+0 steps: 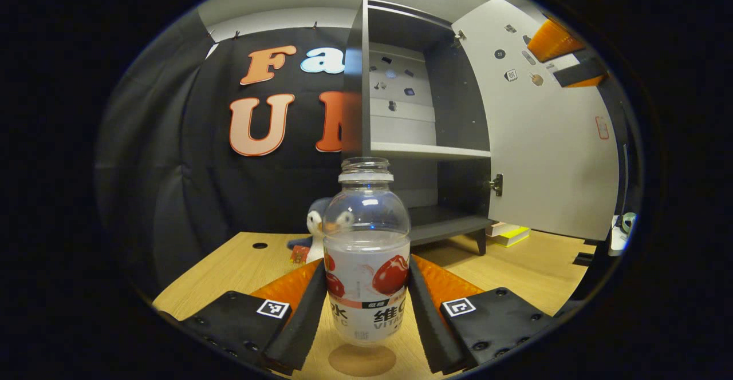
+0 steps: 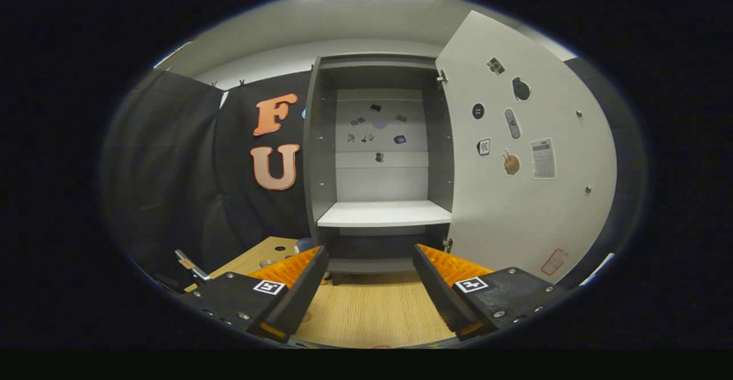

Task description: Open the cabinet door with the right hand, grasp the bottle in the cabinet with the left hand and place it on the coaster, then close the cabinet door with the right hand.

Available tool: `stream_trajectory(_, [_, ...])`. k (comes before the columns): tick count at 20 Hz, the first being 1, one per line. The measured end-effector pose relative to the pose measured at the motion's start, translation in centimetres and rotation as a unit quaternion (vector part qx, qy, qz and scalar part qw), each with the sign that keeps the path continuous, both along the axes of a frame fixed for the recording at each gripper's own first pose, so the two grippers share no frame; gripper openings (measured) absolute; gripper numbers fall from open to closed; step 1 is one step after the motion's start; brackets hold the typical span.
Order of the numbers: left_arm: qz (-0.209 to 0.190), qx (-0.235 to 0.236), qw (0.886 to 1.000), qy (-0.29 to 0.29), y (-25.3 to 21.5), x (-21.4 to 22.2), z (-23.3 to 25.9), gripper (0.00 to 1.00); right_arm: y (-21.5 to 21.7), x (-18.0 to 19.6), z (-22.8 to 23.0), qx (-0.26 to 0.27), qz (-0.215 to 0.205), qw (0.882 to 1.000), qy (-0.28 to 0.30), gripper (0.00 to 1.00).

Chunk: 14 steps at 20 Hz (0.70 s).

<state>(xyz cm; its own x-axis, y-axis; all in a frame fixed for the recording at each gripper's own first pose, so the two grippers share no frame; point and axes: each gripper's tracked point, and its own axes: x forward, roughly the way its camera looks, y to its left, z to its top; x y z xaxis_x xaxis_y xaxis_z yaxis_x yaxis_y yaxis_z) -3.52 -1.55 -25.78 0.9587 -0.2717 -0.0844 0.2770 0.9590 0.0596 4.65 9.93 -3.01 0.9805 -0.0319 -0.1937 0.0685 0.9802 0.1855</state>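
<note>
A clear bottle with a fruit label and no cap stands upright between my left gripper's fingers, which press on both its sides. A round brown coaster lies on the wooden table right under it; whether the bottle touches it I cannot tell. Behind stands the dark cabinet, its shelves bare, with the white door swung wide to the right. In the right gripper view my right gripper is open and holds nothing. It faces the cabinet from a distance, the door to its right.
A plush penguin sits on the table behind the bottle. Yellow and white flat things lie by the cabinet's foot. The table has a small round hole. The other gripper shows by the door's top edge.
</note>
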Motion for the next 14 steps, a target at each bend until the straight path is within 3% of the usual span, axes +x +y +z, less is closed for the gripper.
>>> stream_trajectory(7, [0.005, 0.002, 1.000, 0.018, 0.3, 0.2, -4.0, 0.82, 1.4, 0.0, -1.8, -0.024, 0.003, 0.999, 0.042, 0.93])
stream_trajectory(14, [0.013, -0.003, 0.999, 0.043, 1.2, -0.2, -6.1, 0.82, 2.8, 0.3, -1.5, -0.026, 0.016, 0.999, 0.037, 0.92])
